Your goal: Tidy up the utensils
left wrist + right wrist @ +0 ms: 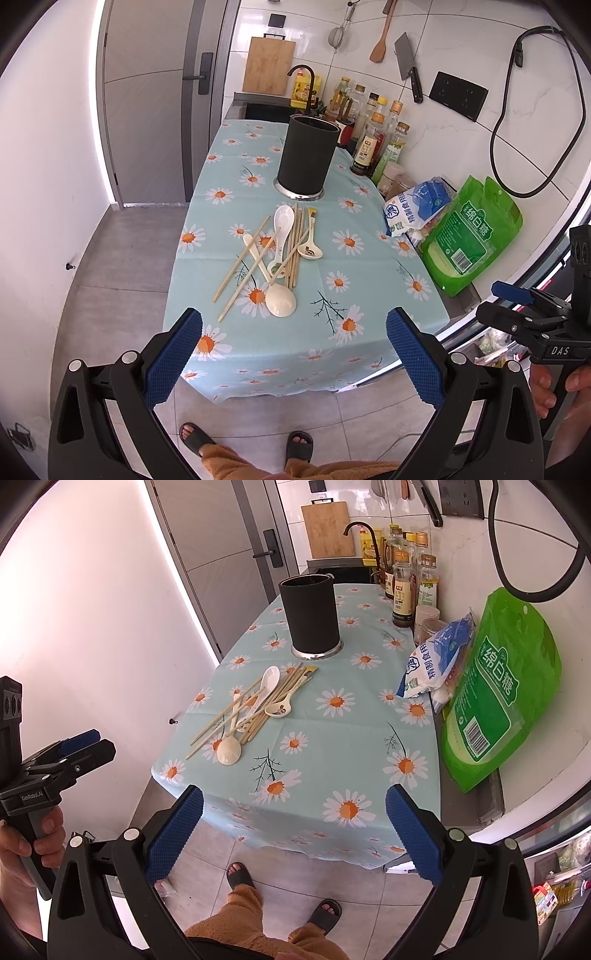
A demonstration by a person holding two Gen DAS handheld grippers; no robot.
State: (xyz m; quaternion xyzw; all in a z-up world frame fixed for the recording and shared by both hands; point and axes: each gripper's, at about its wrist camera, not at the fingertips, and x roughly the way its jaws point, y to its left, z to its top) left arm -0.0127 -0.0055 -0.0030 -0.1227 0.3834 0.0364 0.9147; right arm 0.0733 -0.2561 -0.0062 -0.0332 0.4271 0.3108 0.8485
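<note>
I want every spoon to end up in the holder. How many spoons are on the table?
3, all in the pile before the black holder: a white spoon mid-pile, a patterned spoon rightmost, a cream spoon nearest. Chopsticks may hide more.

Tablecloth (295,339): pale blue, white daisies with orange centres. Utensil holder (306,155): matte black, silver base. Spoons (281,301): cream-white. Chopsticks (242,258): light tan. At 3 o'clock, sugar bag (469,236): bright green. Gripper pads (173,362): blue, cross-hatched.

daisy-print tablecloth (354,325), green sugar bag (469,236) beside blue-white salt bag (417,210), sauce bottles (373,136), cutting board (269,66), cleaver (406,62)
</note>
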